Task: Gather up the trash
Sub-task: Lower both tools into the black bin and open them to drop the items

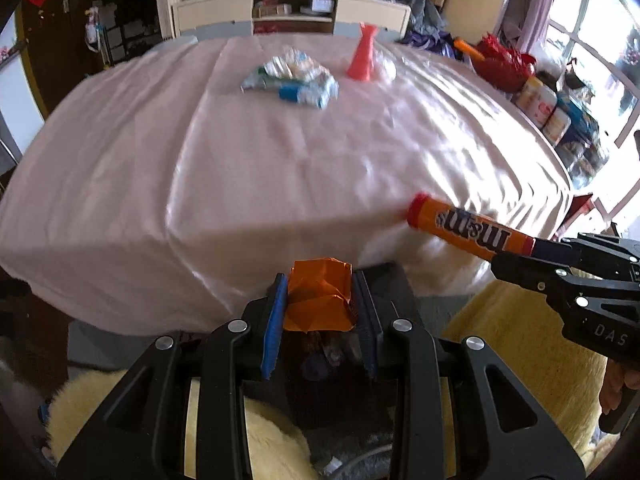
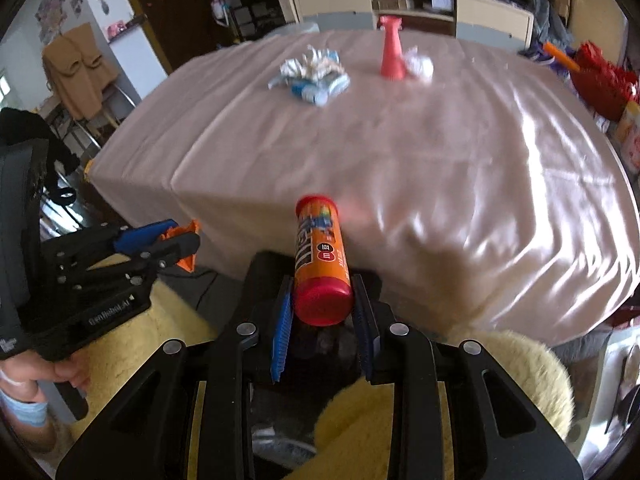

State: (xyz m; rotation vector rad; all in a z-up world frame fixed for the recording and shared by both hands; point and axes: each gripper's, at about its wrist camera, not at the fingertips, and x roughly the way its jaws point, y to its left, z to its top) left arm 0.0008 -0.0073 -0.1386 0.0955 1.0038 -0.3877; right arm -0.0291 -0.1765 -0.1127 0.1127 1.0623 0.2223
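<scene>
My left gripper (image 1: 320,300) is shut on a crumpled orange wrapper (image 1: 320,300), held off the near edge of the table; it also shows in the right wrist view (image 2: 176,244). My right gripper (image 2: 324,300) is shut on an orange M&M's tube (image 2: 320,256) with red caps, pointing toward the table; the tube also shows in the left wrist view (image 1: 468,228). On the far side of the table lie a pile of crumpled blue-and-white wrappers (image 1: 292,78) (image 2: 312,74) and a white crumpled ball (image 2: 420,65).
The table carries a pink cloth (image 1: 280,168) (image 2: 400,152). A red cone-shaped object (image 1: 363,54) (image 2: 391,50) stands upright at the far side. Cluttered shelves (image 1: 292,8) stand behind, tins and a red basket (image 1: 504,64) to the right. Yellow fleece clothing (image 2: 400,412) is below the grippers.
</scene>
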